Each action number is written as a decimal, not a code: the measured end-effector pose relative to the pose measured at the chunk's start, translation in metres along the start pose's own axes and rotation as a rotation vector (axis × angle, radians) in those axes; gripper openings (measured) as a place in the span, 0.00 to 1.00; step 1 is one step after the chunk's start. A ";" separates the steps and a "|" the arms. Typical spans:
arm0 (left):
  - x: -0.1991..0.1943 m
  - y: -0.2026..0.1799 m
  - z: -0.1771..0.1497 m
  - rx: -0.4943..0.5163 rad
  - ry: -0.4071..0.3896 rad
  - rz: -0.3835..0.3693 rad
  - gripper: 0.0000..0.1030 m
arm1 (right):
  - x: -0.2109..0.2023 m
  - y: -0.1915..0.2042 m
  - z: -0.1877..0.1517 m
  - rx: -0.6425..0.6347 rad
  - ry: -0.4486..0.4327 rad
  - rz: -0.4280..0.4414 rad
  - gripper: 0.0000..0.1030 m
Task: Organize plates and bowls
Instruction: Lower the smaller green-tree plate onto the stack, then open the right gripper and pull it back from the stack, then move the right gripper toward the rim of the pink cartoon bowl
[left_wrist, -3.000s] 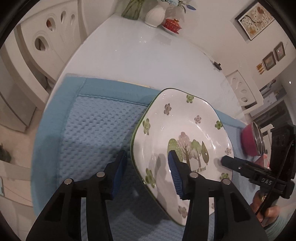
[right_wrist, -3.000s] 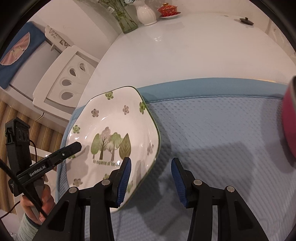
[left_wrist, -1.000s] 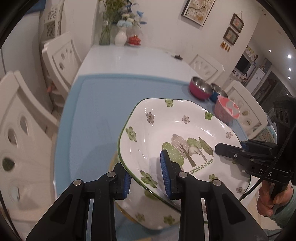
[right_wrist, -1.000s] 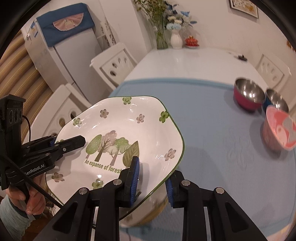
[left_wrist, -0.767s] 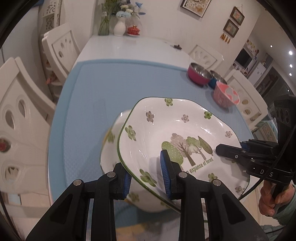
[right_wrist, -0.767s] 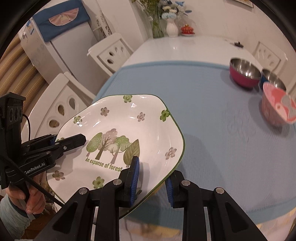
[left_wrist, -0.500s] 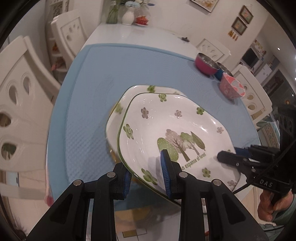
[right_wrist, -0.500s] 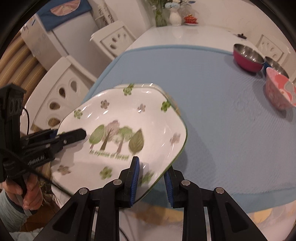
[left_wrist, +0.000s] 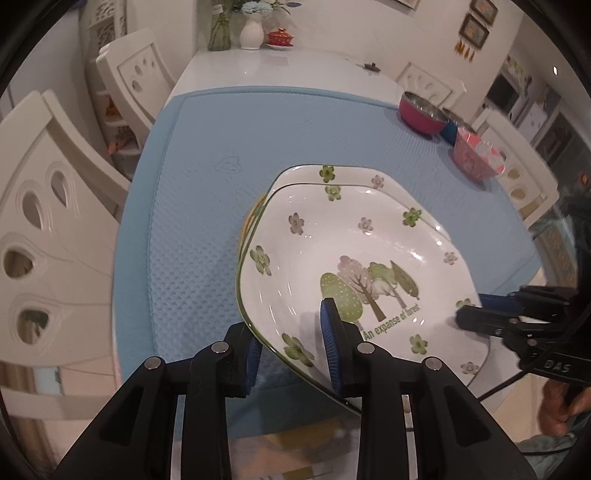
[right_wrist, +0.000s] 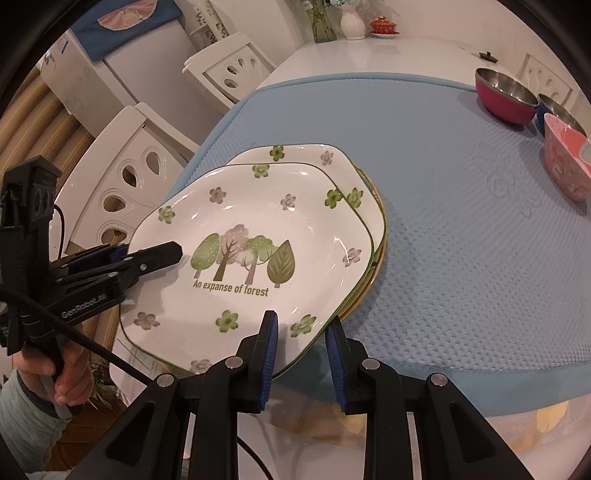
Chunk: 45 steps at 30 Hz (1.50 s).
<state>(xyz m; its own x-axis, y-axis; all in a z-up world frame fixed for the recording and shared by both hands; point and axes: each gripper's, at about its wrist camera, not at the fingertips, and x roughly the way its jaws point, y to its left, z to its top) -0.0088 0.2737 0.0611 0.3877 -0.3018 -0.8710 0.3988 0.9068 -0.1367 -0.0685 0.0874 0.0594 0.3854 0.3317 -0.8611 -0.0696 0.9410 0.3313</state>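
Both grippers pinch opposite rims of the forest-print plate (right_wrist: 251, 236), the left gripper (left_wrist: 291, 347) and the right gripper (right_wrist: 301, 343), just above the plate stack (right_wrist: 364, 221) at the blue mat's (right_wrist: 461, 240) near corner. Squaring its corners with the stack before either grip loosens looks wise.

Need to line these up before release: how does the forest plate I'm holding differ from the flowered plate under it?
The forest plate is clamped at opposite rims by the left gripper and right gripper; the flowered plate beneath is untouched. The forest plate sits offset toward the near table edge and overhangs it, so the flowered plate beneath shows only its far rim. Both are white, green-edged, with matching flower prints.
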 end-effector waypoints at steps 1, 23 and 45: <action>0.003 -0.001 0.002 0.010 0.018 0.017 0.29 | -0.001 -0.001 -0.001 0.001 0.002 0.003 0.24; 0.003 0.010 0.029 -0.007 -0.017 0.103 0.33 | -0.021 -0.014 0.012 0.028 -0.025 -0.010 0.24; -0.005 -0.079 0.101 0.100 -0.126 0.070 0.33 | -0.071 -0.083 0.025 0.145 -0.089 -0.074 0.24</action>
<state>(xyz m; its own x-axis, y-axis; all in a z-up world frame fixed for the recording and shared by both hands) 0.0417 0.1742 0.1241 0.5162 -0.2787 -0.8098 0.4449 0.8953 -0.0245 -0.0668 -0.0159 0.1030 0.4649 0.2481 -0.8499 0.0933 0.9409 0.3257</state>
